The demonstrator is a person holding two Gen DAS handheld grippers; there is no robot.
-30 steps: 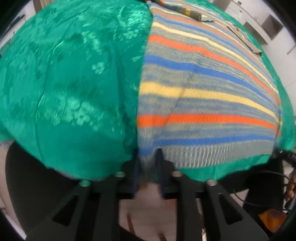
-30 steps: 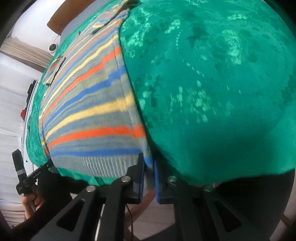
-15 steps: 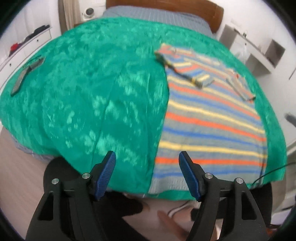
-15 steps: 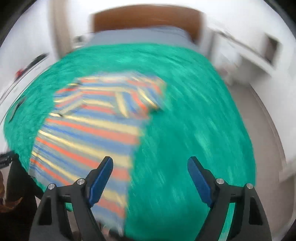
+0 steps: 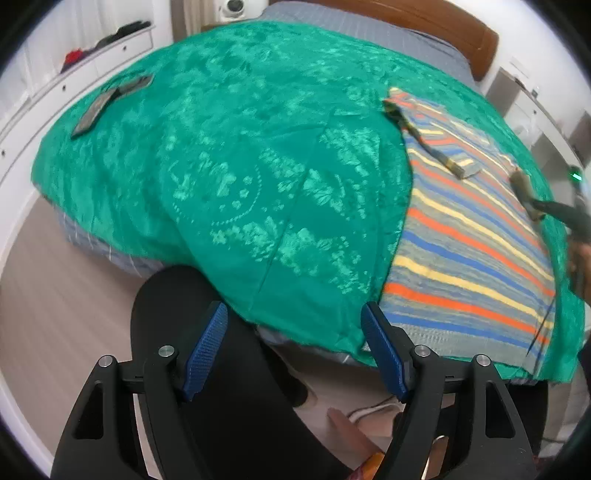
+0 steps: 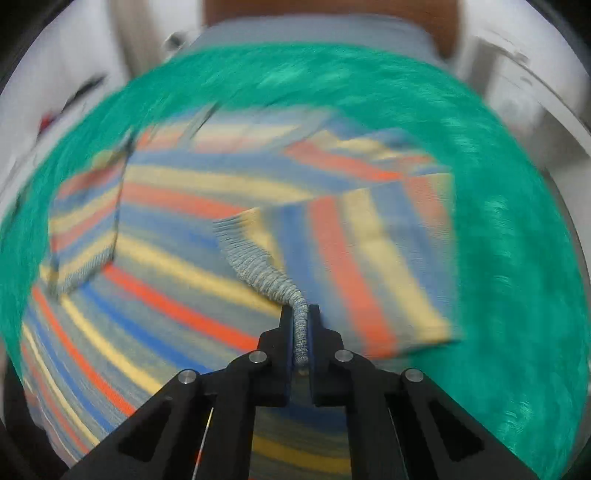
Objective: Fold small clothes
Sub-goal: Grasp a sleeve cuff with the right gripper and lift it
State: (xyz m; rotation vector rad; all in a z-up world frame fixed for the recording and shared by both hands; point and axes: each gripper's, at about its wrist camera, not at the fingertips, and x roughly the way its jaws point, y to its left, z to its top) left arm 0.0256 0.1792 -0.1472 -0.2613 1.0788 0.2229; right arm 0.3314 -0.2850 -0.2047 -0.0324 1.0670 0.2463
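A knit sweater (image 5: 472, 236) with orange, blue and yellow stripes lies flat on the green bedspread (image 5: 221, 166), its hem at the near edge. My left gripper (image 5: 295, 310) hangs above that edge, left of the sweater; its jaws are opening and hold nothing. In the right wrist view, which is motion-blurred, the sweater (image 6: 166, 258) fills the middle, with one sleeve (image 6: 369, 240) folded across the body. My right gripper (image 6: 301, 308) is shut on that sleeve's grey ribbed cuff (image 6: 258, 258), which bunches up between the pads.
Dark flat strips (image 5: 110, 103) lie on the bedspread at the far left. A wooden headboard (image 5: 443, 26) closes the far end; white drawers (image 5: 92, 55) and shelves (image 5: 535, 110) flank the bed. A person's dark-clad leg (image 5: 221, 369) and a white cable (image 5: 369, 411) are below my left gripper.
Both grippers let go of the sweater's hem and lifted off the bed edge. The left one opened wide. The right one opened, swung over the sweater and shut on the sleeve cuff.
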